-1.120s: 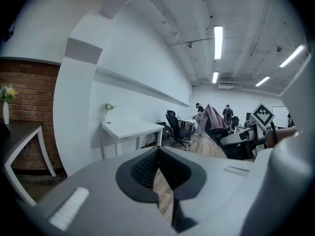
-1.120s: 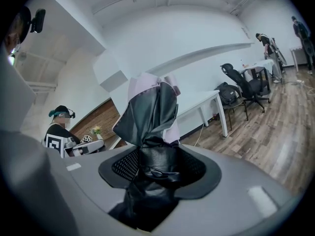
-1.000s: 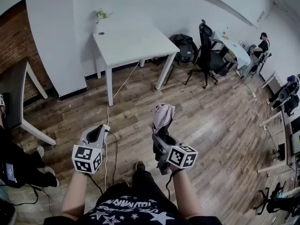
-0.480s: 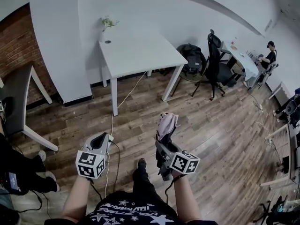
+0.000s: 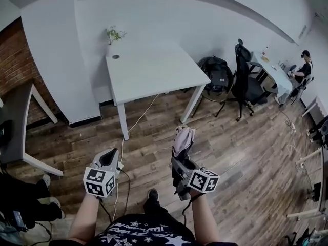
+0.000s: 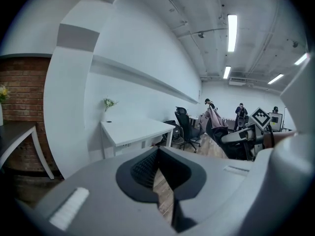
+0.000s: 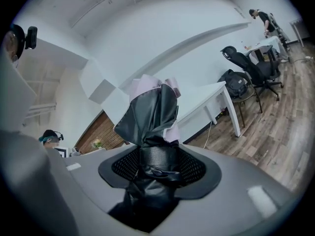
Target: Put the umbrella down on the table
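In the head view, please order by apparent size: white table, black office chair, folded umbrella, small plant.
1. white table
2. black office chair
3. folded umbrella, which nearness to the camera enlarges
4. small plant

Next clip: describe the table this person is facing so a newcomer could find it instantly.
Against the long white wall, just right of the brick wall, stands the white table. Unlike the dark table at the left edge and the far-right desk with a person at it, it has a small plant at its far left corner.
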The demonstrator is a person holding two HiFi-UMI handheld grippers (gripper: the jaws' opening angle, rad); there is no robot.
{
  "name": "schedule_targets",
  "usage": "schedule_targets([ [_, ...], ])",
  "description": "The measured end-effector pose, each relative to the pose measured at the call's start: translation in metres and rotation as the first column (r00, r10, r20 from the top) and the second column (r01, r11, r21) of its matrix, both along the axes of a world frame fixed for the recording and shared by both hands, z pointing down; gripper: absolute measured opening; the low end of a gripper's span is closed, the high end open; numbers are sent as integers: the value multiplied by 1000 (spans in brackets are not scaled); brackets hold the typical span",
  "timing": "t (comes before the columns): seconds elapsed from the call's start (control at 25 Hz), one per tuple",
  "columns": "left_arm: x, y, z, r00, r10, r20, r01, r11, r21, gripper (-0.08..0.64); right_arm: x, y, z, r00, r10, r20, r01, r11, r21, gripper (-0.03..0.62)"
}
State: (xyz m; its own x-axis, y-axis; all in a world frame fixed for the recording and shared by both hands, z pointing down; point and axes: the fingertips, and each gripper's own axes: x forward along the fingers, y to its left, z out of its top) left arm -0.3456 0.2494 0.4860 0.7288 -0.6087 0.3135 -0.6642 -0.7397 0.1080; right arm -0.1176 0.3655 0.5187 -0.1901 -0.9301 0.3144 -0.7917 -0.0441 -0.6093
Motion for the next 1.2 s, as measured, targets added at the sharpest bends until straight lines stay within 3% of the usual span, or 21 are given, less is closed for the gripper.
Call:
schedule_targets([
  [0.48,125,-88,-3,1000,17,4,-17,1000,-8,3,126,-73,-2,1000,4,16,-4,1000,13,244],
  [0.96,178,-159,-11,999,0,-35,-1,1000,-19,3,178,-132,0,999,6,49,-5,1000,-5,244],
  [1.2,218,-234,-1,998,19,-58,-20,1000,-14,3,219,-192,5,999,34,25,-34,999,-11,244],
])
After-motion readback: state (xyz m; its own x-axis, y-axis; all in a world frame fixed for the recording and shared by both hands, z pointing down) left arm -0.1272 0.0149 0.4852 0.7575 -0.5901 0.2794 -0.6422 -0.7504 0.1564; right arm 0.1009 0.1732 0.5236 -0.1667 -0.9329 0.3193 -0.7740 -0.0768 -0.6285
